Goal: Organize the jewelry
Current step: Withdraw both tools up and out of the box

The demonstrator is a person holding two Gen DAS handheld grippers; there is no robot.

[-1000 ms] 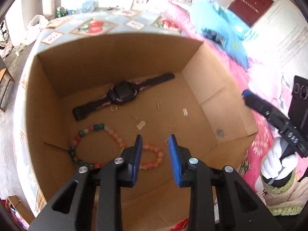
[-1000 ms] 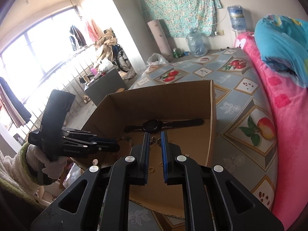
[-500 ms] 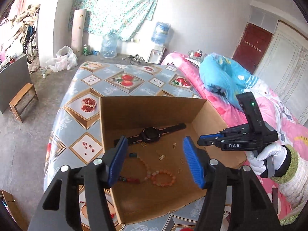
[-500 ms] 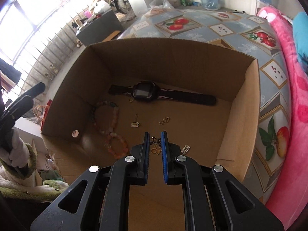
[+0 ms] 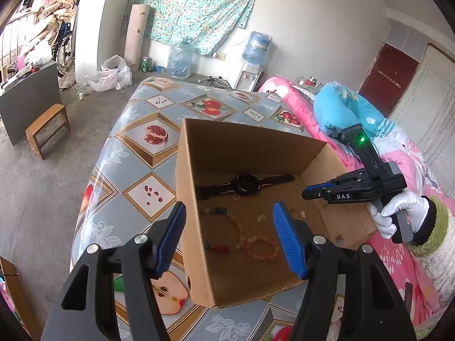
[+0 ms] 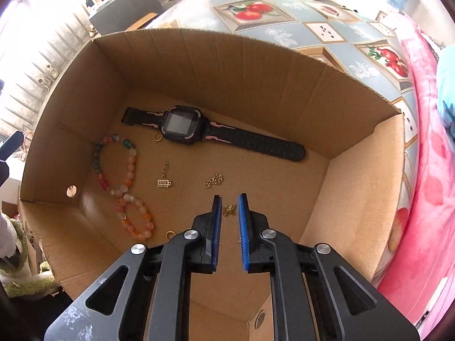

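An open cardboard box (image 5: 256,147) (image 6: 227,71) holds a black watch (image 5: 246,184) (image 6: 182,125), a coloured bead bracelet (image 5: 263,238) (image 6: 130,174), a gold abacus charm (image 6: 165,183), a short gold chain (image 6: 213,181) and small gold rings (image 6: 158,137). My left gripper (image 5: 229,210) hangs above the box's near left corner. Its jaws are opening wide with nothing between them. My right gripper (image 6: 229,199) (image 5: 305,194) points steeply down into the box, shut on a tiny gold butterfly charm (image 6: 229,210) at its tips.
The box stands on a table with a fruit-patterned cloth (image 5: 148,193) (image 6: 284,31). Pink bedding (image 5: 398,255) (image 6: 426,199) lies along the right side. A white-gloved hand (image 5: 395,213) holds the right gripper. A wooden stool (image 5: 47,130) stands on the floor at left.
My left gripper has drawn back and up out of the box and its jaws have spread wide. My right gripper has tipped downward and come in low over the box floor.
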